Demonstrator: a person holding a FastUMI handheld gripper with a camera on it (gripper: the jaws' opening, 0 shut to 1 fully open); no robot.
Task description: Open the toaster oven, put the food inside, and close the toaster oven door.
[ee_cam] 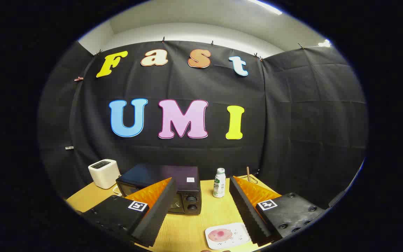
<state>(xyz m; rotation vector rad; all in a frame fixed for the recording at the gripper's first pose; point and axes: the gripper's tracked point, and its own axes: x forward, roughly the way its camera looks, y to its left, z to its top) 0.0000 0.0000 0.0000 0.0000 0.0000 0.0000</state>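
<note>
The toaster oven (163, 187) is seen on the desk (201, 213) at eleven o'clock of the claw (201, 196), door shut. The claw is held spread, empty. The food (220, 235) lies on a white plate (236, 241) between the fingers, a bottle (219, 182) beyond.

The scene is viewed from a fisheye camera carried on the claw (201, 206), looking forward along its two spread fingers and raised above the bench (194, 224). The view is faced toward the booth's black cloth wall. The toaster oven (166, 187) is seen close, just beyond the left finger; a bottle (219, 182) is seen ahead between the fingers.
</note>
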